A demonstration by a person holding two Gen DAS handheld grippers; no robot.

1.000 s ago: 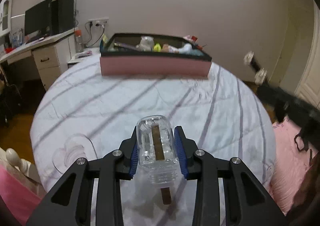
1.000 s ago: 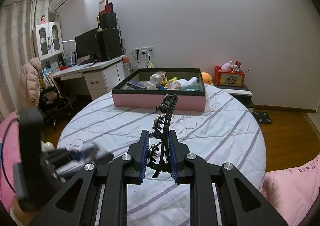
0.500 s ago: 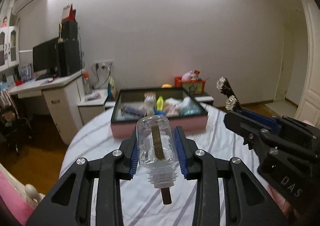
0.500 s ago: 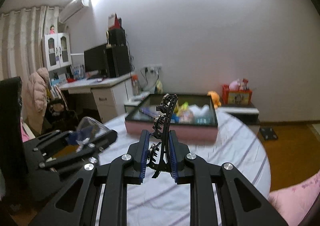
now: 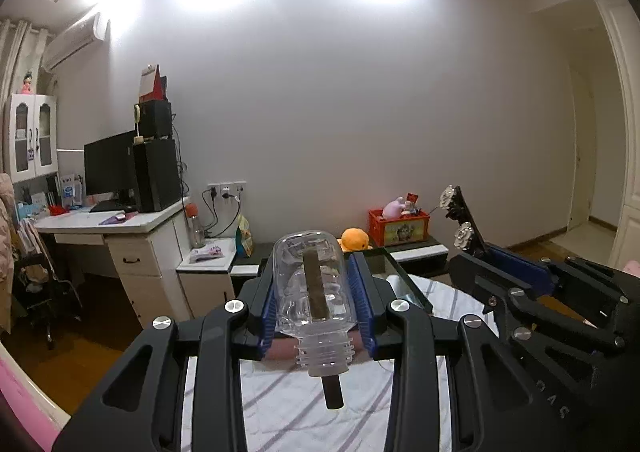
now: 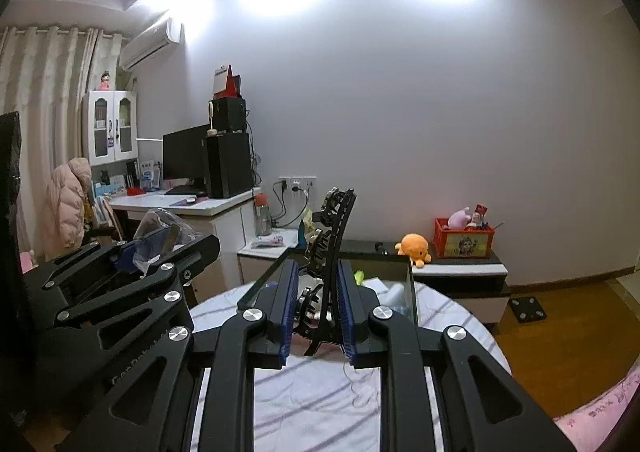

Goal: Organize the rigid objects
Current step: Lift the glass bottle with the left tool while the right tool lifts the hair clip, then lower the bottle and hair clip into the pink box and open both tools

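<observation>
My left gripper (image 5: pixel 316 288) is shut on a clear plastic bottle (image 5: pixel 310 288) with a brown stick inside, its threaded neck pointing back at the camera. My right gripper (image 6: pixel 318 288) is shut on a black hair clip (image 6: pixel 330 248) with ornate studs, which rises between the blue pads. Each gripper shows in the other's view: the right one with the hair clip (image 5: pixel 460 223) at the right, the left one with the bottle (image 6: pixel 160 236) at the left. Both are held high over the striped bed (image 6: pixel 320 392). Ahead lies the black-rimmed pink box (image 6: pixel 410 284), mostly hidden by the grippers.
A white desk (image 5: pixel 120 228) with a monitor (image 5: pixel 108 167) and black tower stands at the left. A low cabinet along the wall carries an orange plush (image 6: pixel 414 248) and a red box (image 6: pixel 466 242). Wooden floor (image 6: pixel 560 352) lies to the right of the bed.
Both grippers have risen and tilted upward, so the bed and box dropped low in view and the wall and ceiling fill the frames. The grips on bottle and clip are unchanged.
</observation>
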